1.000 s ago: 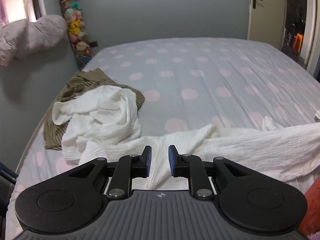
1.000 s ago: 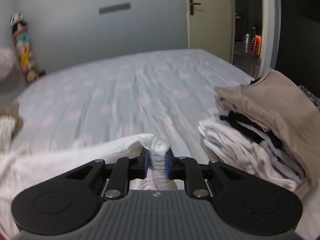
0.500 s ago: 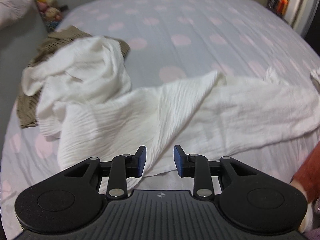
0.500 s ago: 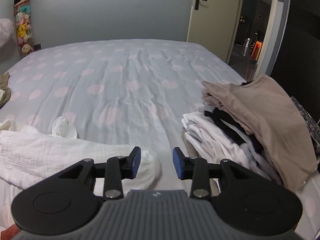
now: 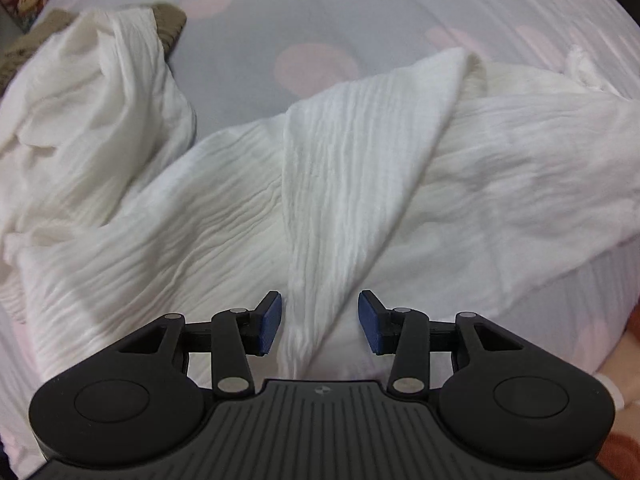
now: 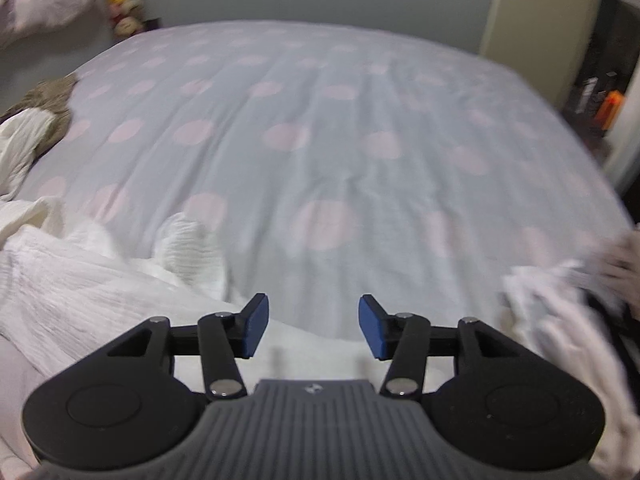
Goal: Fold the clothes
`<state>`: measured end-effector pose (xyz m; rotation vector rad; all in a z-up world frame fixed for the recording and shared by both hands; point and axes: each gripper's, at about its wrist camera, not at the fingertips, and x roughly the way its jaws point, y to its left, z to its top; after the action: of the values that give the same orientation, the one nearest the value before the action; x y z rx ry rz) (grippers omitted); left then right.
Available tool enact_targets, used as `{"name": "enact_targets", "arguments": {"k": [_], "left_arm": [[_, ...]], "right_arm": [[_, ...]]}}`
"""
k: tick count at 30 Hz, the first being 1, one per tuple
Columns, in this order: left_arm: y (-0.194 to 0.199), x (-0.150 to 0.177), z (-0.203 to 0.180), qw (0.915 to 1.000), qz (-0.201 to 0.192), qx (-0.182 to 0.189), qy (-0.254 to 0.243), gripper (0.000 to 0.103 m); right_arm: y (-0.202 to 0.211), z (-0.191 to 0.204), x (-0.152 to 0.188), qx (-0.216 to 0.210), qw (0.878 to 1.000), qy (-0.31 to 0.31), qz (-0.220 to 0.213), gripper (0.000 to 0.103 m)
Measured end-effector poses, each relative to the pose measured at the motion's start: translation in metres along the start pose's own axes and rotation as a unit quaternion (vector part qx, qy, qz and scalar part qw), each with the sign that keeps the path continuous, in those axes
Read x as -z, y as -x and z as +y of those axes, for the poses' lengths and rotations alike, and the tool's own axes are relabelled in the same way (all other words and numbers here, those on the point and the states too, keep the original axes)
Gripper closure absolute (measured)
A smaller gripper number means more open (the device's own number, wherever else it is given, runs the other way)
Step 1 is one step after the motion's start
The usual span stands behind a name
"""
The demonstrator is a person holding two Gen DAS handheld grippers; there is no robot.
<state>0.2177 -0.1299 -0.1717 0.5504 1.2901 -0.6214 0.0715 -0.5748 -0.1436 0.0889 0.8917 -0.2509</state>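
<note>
A white crinkled garment [image 5: 328,184] lies spread and rumpled along the near edge of the bed. My left gripper [image 5: 319,322] is open just above it, with a raised fold of the cloth between its blue pads [image 5: 270,322]. The same garment shows at the lower left of the right wrist view [image 6: 80,280]. My right gripper [image 6: 312,330] is open and empty above the garment's right end.
The bed has a grey sheet with pink dots [image 6: 340,140]. A brown striped garment [image 5: 170,24] lies under the white cloth at far left. A stack of folded clothes [image 6: 568,304] sits at the right, blurred. Door [image 6: 532,4] and soft toys [image 6: 120,0] lie beyond.
My right gripper let go of the white garment's end and opened wide, then swung left. My left gripper tilted down, moved closer over the garment and opened wider.
</note>
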Motion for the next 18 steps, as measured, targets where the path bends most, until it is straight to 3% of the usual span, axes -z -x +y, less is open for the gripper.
{"name": "enact_targets", "arguments": {"k": [6, 9, 11, 13, 18], "left_arm": [[-0.012, -0.007, 0.009, 0.9997, 0.010, -0.003, 0.021, 0.076], [-0.008, -0.008, 0.015, 0.9993, 0.005, 0.003, 0.036, 0.090], [-0.002, -0.007, 0.019, 0.9987, -0.004, 0.007, 0.049, 0.094], [0.010, -0.007, 0.021, 0.9980, -0.024, -0.008, 0.058, 0.096], [0.061, -0.006, 0.035, 0.9900, -0.099, -0.046, 0.090, 0.097]], "right_arm": [[-0.058, 0.016, -0.015, -0.058, 0.998, -0.009, 0.031, 0.049], [-0.082, 0.020, -0.018, -0.096, 0.994, -0.035, 0.048, 0.051], [-0.094, 0.025, -0.017, -0.125, 0.989, -0.054, 0.062, 0.061], [-0.097, 0.030, -0.014, -0.143, 0.986, -0.061, 0.065, 0.095], [-0.063, 0.032, -0.019, -0.104, 0.994, -0.043, 0.003, 0.100]]}}
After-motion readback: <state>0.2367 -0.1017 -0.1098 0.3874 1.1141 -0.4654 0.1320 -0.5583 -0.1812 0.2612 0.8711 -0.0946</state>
